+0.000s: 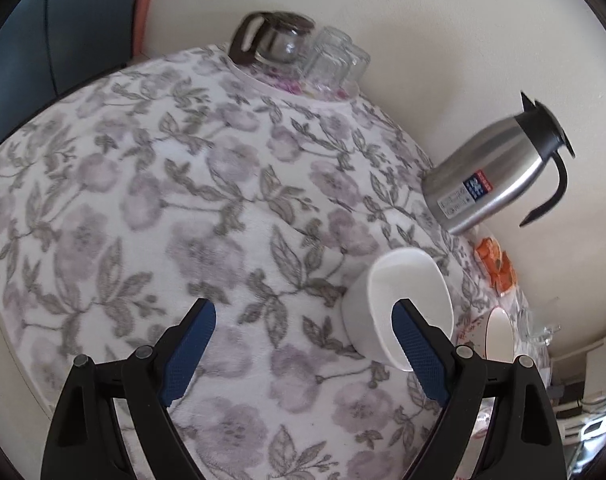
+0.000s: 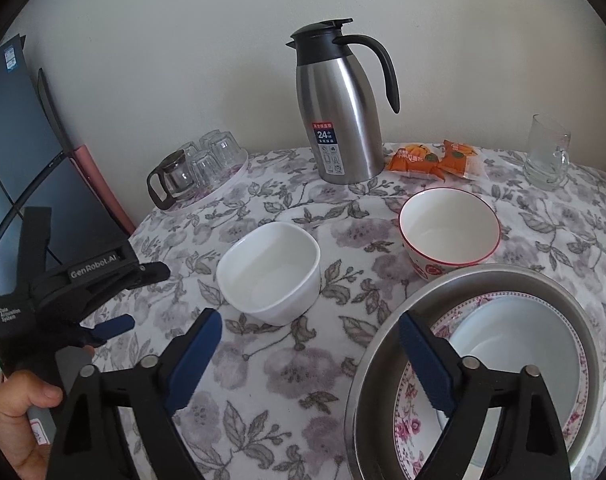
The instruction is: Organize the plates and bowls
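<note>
A plain white squarish bowl [image 2: 269, 272] stands on the floral tablecloth; in the left wrist view it [image 1: 399, 304] is just ahead of my right finger. A red-rimmed bowl [image 2: 449, 232] stands to its right, also seen in the left wrist view [image 1: 499, 334]. A metal basin [image 2: 383, 360] at front right holds a floral plate [image 2: 409, 400] with a white bowl [image 2: 515, 356] in it. My left gripper [image 1: 303, 320] is open and empty; it also shows at the left of the right wrist view [image 2: 143, 296]. My right gripper [image 2: 309, 328] is open and empty, its right finger over the basin.
A steel thermos jug [image 2: 339, 120] stands at the back, orange snack packets [image 2: 435, 160] beside it. A tray with upturned glasses [image 2: 211, 156] and a glass teapot [image 2: 171, 180] is back left. A glass mug [image 2: 547, 152] is back right. A wall runs behind the table.
</note>
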The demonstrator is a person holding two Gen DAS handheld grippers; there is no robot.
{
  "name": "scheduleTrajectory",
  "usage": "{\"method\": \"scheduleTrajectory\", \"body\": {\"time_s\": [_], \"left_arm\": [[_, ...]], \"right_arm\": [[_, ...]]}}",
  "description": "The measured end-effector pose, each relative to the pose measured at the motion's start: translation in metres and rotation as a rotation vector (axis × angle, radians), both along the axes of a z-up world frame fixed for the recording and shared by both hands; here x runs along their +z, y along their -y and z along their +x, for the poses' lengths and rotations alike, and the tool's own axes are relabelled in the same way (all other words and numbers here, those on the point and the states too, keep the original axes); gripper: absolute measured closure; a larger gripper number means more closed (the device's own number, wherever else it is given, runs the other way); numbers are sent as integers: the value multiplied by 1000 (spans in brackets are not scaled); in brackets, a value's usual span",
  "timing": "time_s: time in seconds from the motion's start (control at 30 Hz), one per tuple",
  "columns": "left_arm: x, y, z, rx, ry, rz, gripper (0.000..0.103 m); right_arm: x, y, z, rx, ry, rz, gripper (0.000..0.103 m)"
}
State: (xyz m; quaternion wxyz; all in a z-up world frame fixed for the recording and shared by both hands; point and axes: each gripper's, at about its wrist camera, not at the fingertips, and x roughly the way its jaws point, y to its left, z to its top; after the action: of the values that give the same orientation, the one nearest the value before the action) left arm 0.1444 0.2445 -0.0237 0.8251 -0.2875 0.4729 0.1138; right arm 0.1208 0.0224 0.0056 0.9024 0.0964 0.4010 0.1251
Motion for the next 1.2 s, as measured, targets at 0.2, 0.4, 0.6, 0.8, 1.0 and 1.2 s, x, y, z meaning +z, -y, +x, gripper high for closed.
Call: {"method": "scheduleTrajectory", "body": {"time_s": [0.2,0.4,0.6,0.8,1.0,1.2], "left_arm": [[-4,7,13,-35,-10,-31,13],[-13,13,27,-69,-20,-52,13],[-26,15,37,-67,-32,-81,24],[-35,20,44,-75,-42,-93,30],[-39,26,48,-93,-38,-112,32],[-42,27,50,-97,-32,-107,33]], "right_arm": [[-4,-7,24,3,-49,25,26],[-21,-16,49,-2,-122,16,49],[-37,-24,68,7,-171,-4,58],[-50,-31,81,5,-205,-30,64],[-60,-37,90,1,-228,-48,70],[-68,-40,94,1,-241,-51,74]]}}
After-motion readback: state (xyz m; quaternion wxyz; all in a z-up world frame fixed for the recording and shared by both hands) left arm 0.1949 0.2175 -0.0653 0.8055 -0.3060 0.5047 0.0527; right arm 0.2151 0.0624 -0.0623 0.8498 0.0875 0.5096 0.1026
